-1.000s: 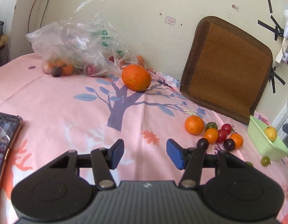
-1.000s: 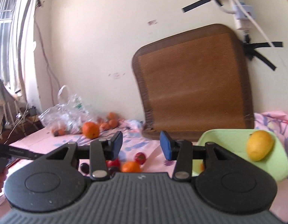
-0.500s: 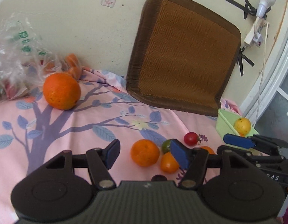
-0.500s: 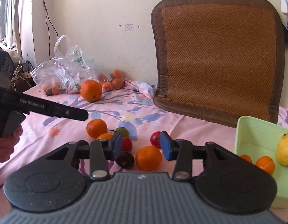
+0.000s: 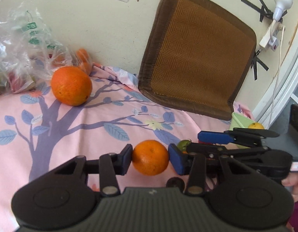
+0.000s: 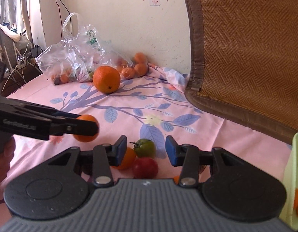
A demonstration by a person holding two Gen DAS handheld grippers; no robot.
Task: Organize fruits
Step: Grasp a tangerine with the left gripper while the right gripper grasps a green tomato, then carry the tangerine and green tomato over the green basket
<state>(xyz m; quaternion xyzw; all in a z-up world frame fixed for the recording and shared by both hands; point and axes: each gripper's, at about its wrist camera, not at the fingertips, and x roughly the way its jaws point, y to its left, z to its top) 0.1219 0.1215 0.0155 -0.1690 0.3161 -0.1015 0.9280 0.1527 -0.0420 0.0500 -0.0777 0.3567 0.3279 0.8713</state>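
Note:
A small orange (image 5: 150, 157) lies on the pink tree-print cloth (image 5: 71, 135). My left gripper (image 5: 150, 157) is closing around it, both pads touching its sides; in the right wrist view the left gripper (image 6: 90, 127) shows the same orange (image 6: 85, 128) between its fingers. My right gripper (image 6: 146, 149) is open, low over a green tomato (image 6: 145, 147), a red tomato (image 6: 145, 167) and an orange tomato (image 6: 127, 158), pressing none. In the left wrist view the right gripper (image 5: 195, 143) comes in from the right. A pale green tray (image 5: 238, 119) holds a yellow fruit (image 5: 255, 125).
A large orange (image 5: 71, 86) sits at the back left beside a clear plastic bag (image 5: 23, 48) of fruit. A brown woven mat (image 5: 197, 58) leans on the wall. A dark round fruit (image 5: 175, 182) lies under the left gripper. The tray's rim (image 6: 295, 154) is at the right.
My left gripper has closed in on the small orange, which now sits between touching pads. My right gripper has come down and forward over the tomatoes, its jaws unchanged.

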